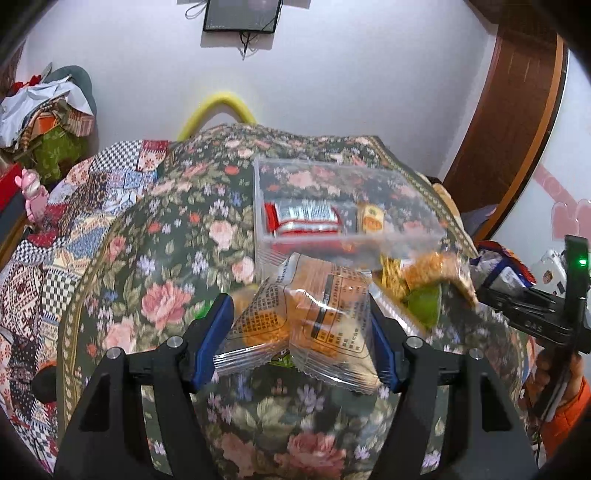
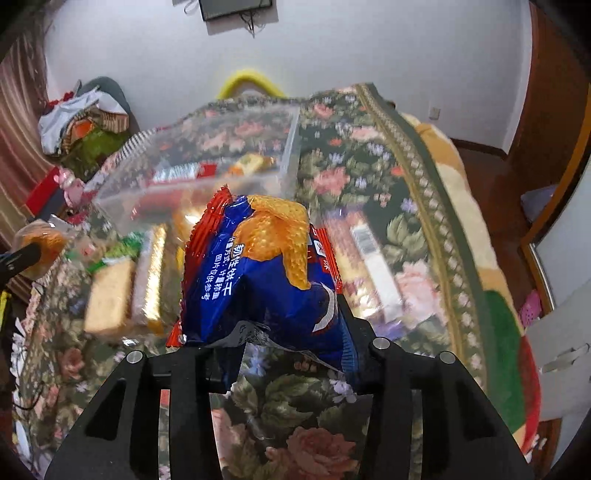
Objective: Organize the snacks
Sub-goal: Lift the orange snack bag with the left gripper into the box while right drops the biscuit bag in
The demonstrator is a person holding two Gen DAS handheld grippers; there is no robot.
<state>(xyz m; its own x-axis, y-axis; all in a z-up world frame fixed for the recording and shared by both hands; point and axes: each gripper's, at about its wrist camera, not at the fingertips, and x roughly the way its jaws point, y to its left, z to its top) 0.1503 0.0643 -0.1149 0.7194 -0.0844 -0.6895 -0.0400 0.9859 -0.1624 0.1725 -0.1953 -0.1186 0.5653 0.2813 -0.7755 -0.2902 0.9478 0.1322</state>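
The left gripper point(image 1: 299, 332) has its blue pads point(image 1: 216, 332) closed on two clear packets point(image 1: 295, 325) of orange snacks, held side by side above the floral cloth point(image 1: 177, 266). The right gripper point(image 2: 271, 354) clamps a blue bag point(image 2: 266, 273) with red crimped ends and a picture of golden crackers; the bag stands up between the jaws and hides the pads.

Beyond both loads sits a clear box point(image 1: 354, 206) on the cloth. Inside it lie a red-and-silver pack point(image 1: 306, 218) and a small yellow pack point(image 1: 371, 218), side by side.

Between the box and the grippers more snacks lie loose on the cloth: a tan cracker pack point(image 2: 109, 295) beside a gold-edged pack point(image 2: 151, 273), and a long wrapped bar point(image 2: 373, 262) to the right of the blue bag. All are blurred.

In the left view the right gripper point(image 1: 517, 306) shows at the right edge, a green light point(image 1: 583, 262) on its body.

Behind the table are a white wall point(image 1: 332, 92), a dark screen point(image 1: 242, 14) and a yellow arc point(image 1: 216, 110).
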